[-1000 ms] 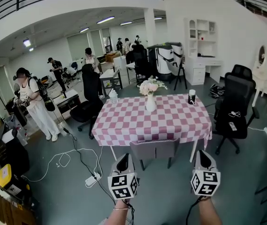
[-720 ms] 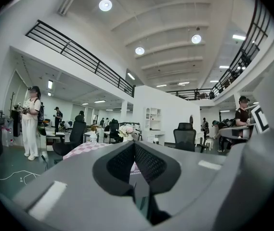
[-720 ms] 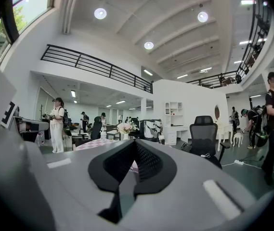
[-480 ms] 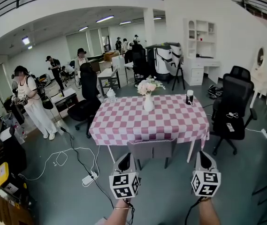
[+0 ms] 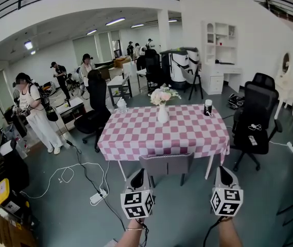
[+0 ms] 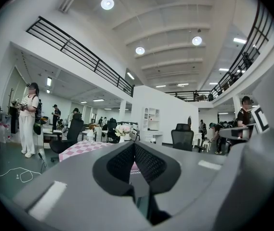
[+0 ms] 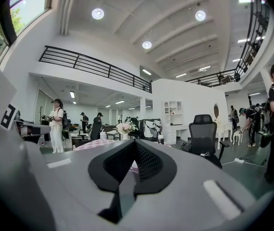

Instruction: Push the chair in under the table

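A grey chair (image 5: 167, 163) stands at the near side of a table with a pink-and-white checked cloth (image 5: 162, 130); its backrest sits at the table's edge. My left gripper (image 5: 136, 179) is shut and empty, held level in front of the chair's left side, apart from it. My right gripper (image 5: 224, 176) is shut and empty too, off to the chair's right. In the left gripper view the shut jaws (image 6: 135, 146) point toward the checked table (image 6: 81, 148). The right gripper view shows shut jaws (image 7: 137, 145) with the table's flowers (image 7: 125, 127) beyond.
A white vase of flowers (image 5: 162, 104) and a dark cup (image 5: 207, 107) stand on the table. Black office chairs (image 5: 254, 120) (image 5: 96, 112) flank it. White cables and a power strip (image 5: 97, 194) lie on the floor at left. People (image 5: 33, 112) stand at back left.
The view has shifted slightly, so the table and chair sit a little lower left than a second ago. Both grippers stay in place and shut.
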Action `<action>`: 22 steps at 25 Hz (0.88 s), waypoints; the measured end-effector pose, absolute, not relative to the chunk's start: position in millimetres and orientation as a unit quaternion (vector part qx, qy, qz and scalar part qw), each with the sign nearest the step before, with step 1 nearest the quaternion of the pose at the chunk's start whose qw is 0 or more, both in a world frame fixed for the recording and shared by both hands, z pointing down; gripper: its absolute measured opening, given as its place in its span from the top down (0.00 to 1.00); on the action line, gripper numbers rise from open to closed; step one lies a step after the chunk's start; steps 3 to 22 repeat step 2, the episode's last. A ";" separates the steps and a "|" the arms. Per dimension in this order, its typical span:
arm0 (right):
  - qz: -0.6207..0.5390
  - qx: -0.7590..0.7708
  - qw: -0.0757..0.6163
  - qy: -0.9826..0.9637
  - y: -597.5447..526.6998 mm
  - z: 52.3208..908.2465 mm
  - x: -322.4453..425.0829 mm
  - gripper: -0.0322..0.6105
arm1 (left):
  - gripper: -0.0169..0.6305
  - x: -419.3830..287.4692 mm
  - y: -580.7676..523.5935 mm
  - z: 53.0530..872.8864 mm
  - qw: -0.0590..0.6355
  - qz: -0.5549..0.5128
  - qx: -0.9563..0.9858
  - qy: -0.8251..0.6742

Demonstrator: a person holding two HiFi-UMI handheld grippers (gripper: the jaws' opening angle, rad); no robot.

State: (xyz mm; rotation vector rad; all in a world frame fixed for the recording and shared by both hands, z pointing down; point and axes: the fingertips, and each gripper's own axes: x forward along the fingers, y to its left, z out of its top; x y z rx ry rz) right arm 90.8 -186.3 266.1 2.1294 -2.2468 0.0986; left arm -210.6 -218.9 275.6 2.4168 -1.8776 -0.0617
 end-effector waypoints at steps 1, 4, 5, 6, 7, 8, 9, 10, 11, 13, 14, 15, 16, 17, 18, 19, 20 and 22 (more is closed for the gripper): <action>0.032 0.686 0.022 -0.726 -186.0 265.7 89.5 0.94 | 0.97 -210.9 -218.5 275.7 0.041 -0.020 0.789 -0.613; 0.032 0.685 0.021 -0.728 -185.7 265.4 88.1 0.94 | 0.97 -211.2 -218.2 275.8 0.041 -0.020 0.789 -0.613; 0.032 0.685 0.021 -0.728 -185.7 265.4 88.1 0.94 | 0.97 -211.2 -218.2 275.8 0.041 -0.020 0.789 -0.613; 0.032 0.685 0.021 -0.728 -185.7 265.4 88.1 0.94 | 0.97 -211.2 -218.2 275.8 0.041 -0.020 0.789 -0.613; 0.032 0.685 0.021 -0.728 -185.7 265.4 88.1 0.94 | 0.97 -211.2 -218.2 275.8 0.041 -0.020 0.789 -0.613; 0.032 0.685 0.021 -0.728 -185.7 265.4 88.1 0.94 | 0.97 -211.2 -218.2 275.8 0.041 -0.020 0.789 -0.613; 0.032 0.685 0.021 -0.728 -185.7 265.4 88.1 0.94 | 0.97 -211.2 -218.2 275.8 0.041 -0.020 0.789 -0.613; 0.032 0.685 0.021 -0.728 -185.7 265.4 88.1 0.94 | 0.97 -211.2 -218.2 275.8 0.041 -0.020 0.789 -0.613; 0.032 0.685 0.021 -0.728 -185.7 265.4 88.1 0.94 | 0.97 -211.2 -218.2 275.8 0.041 -0.020 0.789 -0.613; 0.032 0.685 0.021 -0.728 -185.7 265.4 88.1 0.94 | 0.97 -211.2 -218.2 275.8 0.041 -0.020 0.789 -0.613; 0.032 0.685 0.021 -0.728 -185.7 265.4 88.1 0.94 | 0.97 -211.2 -218.2 275.8 0.041 -0.020 0.789 -0.613; 0.032 0.685 0.021 -0.728 -185.7 265.4 88.1 0.94 | 0.97 -211.2 -218.2 275.8 0.041 -0.020 0.789 -0.613; 0.032 0.685 0.021 -0.728 -185.7 265.4 88.1 0.94 | 0.97 -211.2 -218.2 275.8 0.041 -0.020 0.789 -0.613; 0.032 0.685 0.021 -0.728 -185.7 265.4 88.1 0.94 | 0.97 -211.2 -218.2 275.8 0.041 -0.020 0.789 -0.613; 0.032 0.685 0.021 -0.728 -185.7 265.4 88.1 0.94 | 0.97 -211.2 -218.2 275.8 0.041 -0.020 0.789 -0.613; 0.032 0.685 0.021 -0.728 -185.7 265.4 88.1 0.94 | 0.97 -211.2 -218.2 275.8 0.041 -0.020 0.789 -0.613; 0.032 0.685 0.021 -0.728 -185.7 265.4 88.1 0.94 | 0.97 -211.2 -218.2 275.8 0.041 -0.020 0.789 -0.613; 0.032 0.685 0.021 -0.728 -185.7 265.4 88.1 0.94 | 0.97 -211.2 -218.2 275.8 0.041 -0.020 0.789 -0.613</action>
